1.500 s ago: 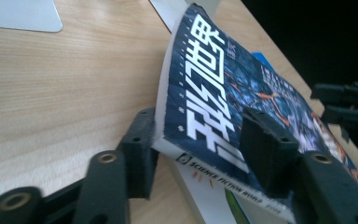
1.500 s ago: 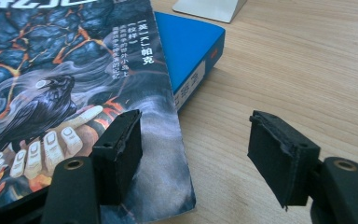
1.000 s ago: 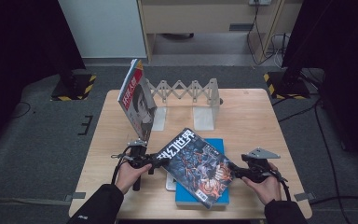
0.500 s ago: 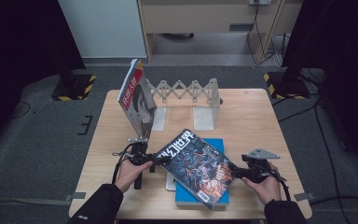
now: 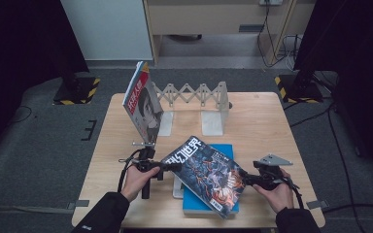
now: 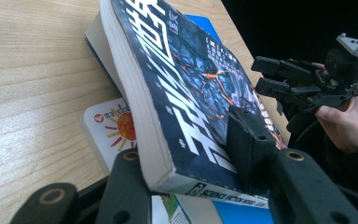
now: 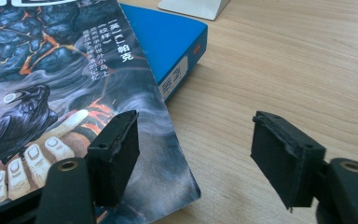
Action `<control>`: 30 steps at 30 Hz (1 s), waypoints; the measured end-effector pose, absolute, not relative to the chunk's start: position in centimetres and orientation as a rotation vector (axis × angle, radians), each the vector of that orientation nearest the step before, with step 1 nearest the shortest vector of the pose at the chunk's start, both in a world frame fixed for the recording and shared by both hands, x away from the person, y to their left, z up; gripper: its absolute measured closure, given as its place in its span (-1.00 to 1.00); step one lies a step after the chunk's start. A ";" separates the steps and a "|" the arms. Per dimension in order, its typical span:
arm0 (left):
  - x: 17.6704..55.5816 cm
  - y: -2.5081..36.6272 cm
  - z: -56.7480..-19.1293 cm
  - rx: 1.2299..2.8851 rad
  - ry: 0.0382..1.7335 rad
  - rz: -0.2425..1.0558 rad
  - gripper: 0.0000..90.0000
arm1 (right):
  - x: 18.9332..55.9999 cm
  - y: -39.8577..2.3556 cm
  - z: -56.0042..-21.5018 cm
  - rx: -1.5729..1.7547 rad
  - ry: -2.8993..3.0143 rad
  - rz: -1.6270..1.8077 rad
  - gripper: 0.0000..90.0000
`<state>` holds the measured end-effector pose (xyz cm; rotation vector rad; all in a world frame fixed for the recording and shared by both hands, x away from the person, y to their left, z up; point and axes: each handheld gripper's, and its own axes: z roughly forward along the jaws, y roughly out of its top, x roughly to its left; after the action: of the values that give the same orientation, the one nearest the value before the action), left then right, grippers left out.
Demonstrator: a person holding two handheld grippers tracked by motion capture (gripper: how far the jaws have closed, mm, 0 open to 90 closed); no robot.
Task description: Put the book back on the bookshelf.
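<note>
The left claw (image 6: 191, 158) has just been closing and now clamps the near corner of the dark magazine (image 5: 205, 175), one jaw under the page block and one pressed on the cover, as the left gripper view shows. The magazine tilts up from that corner and extends away from the left claw toward the right claw (image 7: 196, 156), lying over the blue book (image 5: 223, 151) on the surface (image 5: 272, 121).

The right claw stands wide and holds nothing. In the right gripper view the magazine's far corner lies beside and beneath its left jaw, while the gap between the jaws sits over bare wood.

The likely trouble is the one-corner hold. A thick, floppy magazine gripped at a single corner can sag, twist or slide out as it rises, and the cover may peel or crease. If the right claw closes where it stands, it would probably catch nothing, or pinch only the cover. Dragging could also shift the blue book underneath.
</note>
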<state>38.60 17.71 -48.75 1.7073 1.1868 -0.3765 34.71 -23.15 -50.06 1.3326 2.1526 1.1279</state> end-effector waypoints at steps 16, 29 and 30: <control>37.7 17.3 -44.6 1.606 1.204 -0.347 0.64 | 34.9 -24.9 -49.8 1.374 2.075 1.152 -0.37; 37.6 19.0 -40.2 1.504 1.181 -0.296 0.82 | 35.3 -27.2 -50.2 1.417 2.037 1.074 -0.37; 37.6 19.1 -39.8 1.489 1.167 -0.298 0.82 | 35.3 -27.3 -50.2 1.418 2.034 1.069 -0.37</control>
<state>37.58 19.10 -39.83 1.4893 1.1673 -0.2976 35.27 -27.27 -50.22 1.4180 2.0344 1.0687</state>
